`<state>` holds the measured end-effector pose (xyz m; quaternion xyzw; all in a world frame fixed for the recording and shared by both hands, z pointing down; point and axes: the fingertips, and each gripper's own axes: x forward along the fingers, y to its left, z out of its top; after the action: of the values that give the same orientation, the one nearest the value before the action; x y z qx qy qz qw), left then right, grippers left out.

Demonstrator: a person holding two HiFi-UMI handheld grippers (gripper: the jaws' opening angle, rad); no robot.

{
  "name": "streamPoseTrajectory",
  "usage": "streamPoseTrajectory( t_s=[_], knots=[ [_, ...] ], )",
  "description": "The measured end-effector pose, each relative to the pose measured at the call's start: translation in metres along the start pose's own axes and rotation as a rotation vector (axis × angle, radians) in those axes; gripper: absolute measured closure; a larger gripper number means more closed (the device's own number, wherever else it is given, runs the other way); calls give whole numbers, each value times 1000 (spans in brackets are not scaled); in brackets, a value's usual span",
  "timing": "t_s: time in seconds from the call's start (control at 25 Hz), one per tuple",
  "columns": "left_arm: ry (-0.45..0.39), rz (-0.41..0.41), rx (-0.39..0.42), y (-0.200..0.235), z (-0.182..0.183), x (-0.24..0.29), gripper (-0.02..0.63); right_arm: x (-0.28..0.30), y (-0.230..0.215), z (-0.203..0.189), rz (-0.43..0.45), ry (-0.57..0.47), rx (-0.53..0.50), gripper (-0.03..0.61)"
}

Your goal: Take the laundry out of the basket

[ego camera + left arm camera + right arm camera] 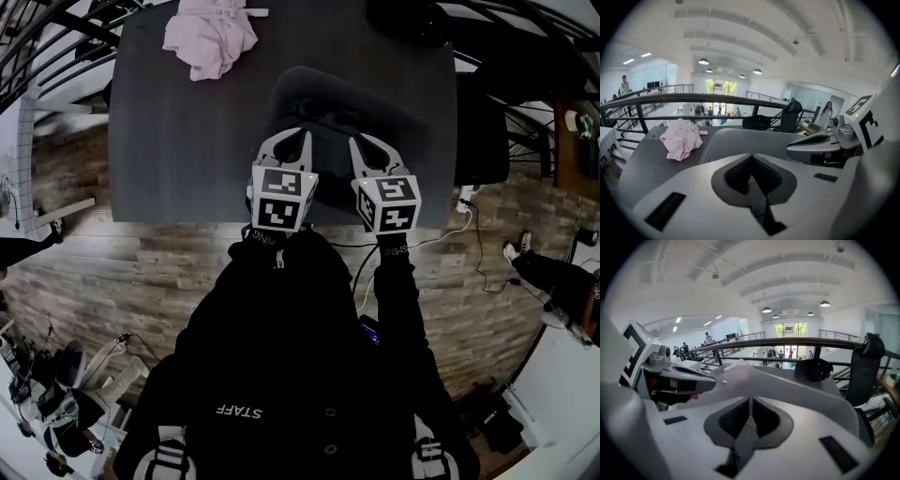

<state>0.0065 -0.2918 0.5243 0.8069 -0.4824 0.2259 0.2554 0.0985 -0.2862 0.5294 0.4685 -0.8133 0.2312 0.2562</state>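
Both tools over the basket, nothing held.

- Left tool [289, 141] [751, 155]: jaws pressed together, nothing between them. Aimed over the near rim of the rounded grey plastic laundry basket [281, 94] [740, 137].
- Right tool [370, 150] [749, 400]: jaws likewise pressed together and empty, just beside the left tool, facing the same basket [797, 383].
- Basket stands on the dark grey table [178, 141], near its middle. The interior reads dark from the head view and the gripper views show only the rim wall, so I cannot tell what laundry lies inside.
- One crumpled pale pink garment [208, 37] [681, 138] lies outside the basket, at the table's far left, well apart from both tools.

Handling, as judgement:
- Cloth of this kind should be light, limp and not fragile. It will sag and trail when lifted and may snag on the rim.
- Best hold is a raised fold or bunched ridge, pinched deep so that several layers sit in the jaws. A single flat layer would likely slip.
- Jaws must spread before reaching in.
- A second tool can take a hanging end to keep the cloth clear of the basket wall.
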Motion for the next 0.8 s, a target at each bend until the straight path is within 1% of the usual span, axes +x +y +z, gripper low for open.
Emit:
streamPoseTrajectory(
  t_s=[0.16, 0.24, 0.28, 0.36, 0.48, 0.56, 0.68, 0.8],
  knots=[
    [42, -10, -8, 1, -5, 19, 611, 17, -8, -9, 27, 47, -3, 550],
    [59, -14, -26, 3, -7, 27, 611, 27, -11, -16, 52, 86, -16, 484],
    [67, -15, -32, 4, -8, 31, 611, 33, -13, -20, 65, 112, -24, 465],
    [79, -13, -38, 7, -9, 39, 611, 46, -18, -32, 93, 172, -44, 401],
    [94, -4, -36, 11, -12, 48, 611, 65, -26, -50, 128, 253, -83, 334],
    [106, -2, -38, 12, -14, 52, 611, 75, -31, -61, 142, 289, -92, 316],
    [139, -25, -66, 8, -15, 61, 611, 85, -40, -71, 157, 326, -79, 287],
    [162, -16, -57, 9, -16, 68, 611, 92, -47, -81, 179, 366, -53, 263]
  ],
)
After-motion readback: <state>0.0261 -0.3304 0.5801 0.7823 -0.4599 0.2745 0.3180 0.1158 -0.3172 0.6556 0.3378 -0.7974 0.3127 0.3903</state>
